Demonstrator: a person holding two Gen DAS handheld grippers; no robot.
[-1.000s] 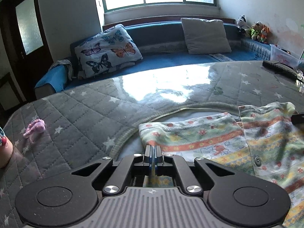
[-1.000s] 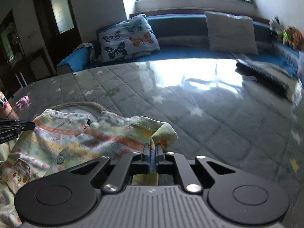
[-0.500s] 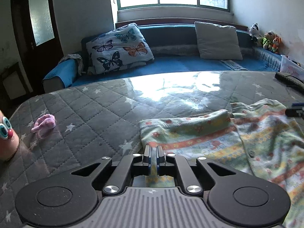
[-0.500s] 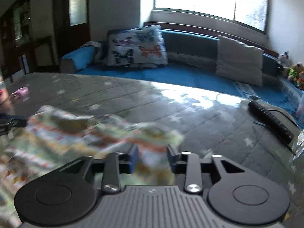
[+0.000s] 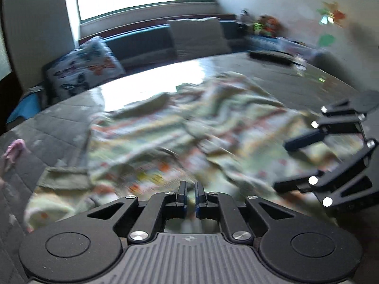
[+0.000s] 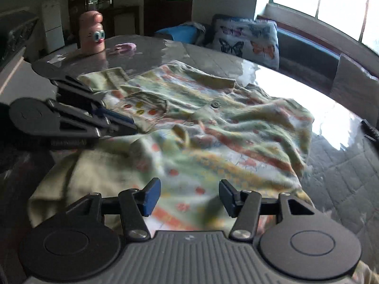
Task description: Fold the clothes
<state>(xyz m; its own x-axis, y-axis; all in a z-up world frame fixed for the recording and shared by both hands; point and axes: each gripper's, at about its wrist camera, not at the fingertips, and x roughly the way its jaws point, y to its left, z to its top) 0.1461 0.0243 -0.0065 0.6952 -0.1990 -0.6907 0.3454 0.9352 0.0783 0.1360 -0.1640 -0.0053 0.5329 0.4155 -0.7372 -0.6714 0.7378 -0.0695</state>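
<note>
A pale green patterned child's shirt (image 6: pixel 213 127) lies rumpled on the grey quilted table (image 6: pixel 343 177); it also shows, blurred, in the left wrist view (image 5: pixel 189 132). My right gripper (image 6: pixel 188 196) is open and empty above the shirt's near hem. It also shows at the right of the left wrist view (image 5: pixel 298 163). My left gripper (image 5: pixel 190 195) has its jaws a narrow gap apart with nothing between them, above the shirt's near edge. In the right wrist view it (image 6: pixel 128 124) is over the shirt's left side by the pocket.
A pink toy bottle with eyes (image 6: pixel 92 34) and a small pink item (image 6: pixel 124 47) stand at the table's far left. A black remote (image 5: pixel 270 55) lies at the far right edge. A blue sofa with a butterfly pillow (image 6: pixel 246 39) is behind the table.
Both grippers have let go of the shirt, which now lies crumpled on the table. The right jaws have opened wide and both grippers have swung round.
</note>
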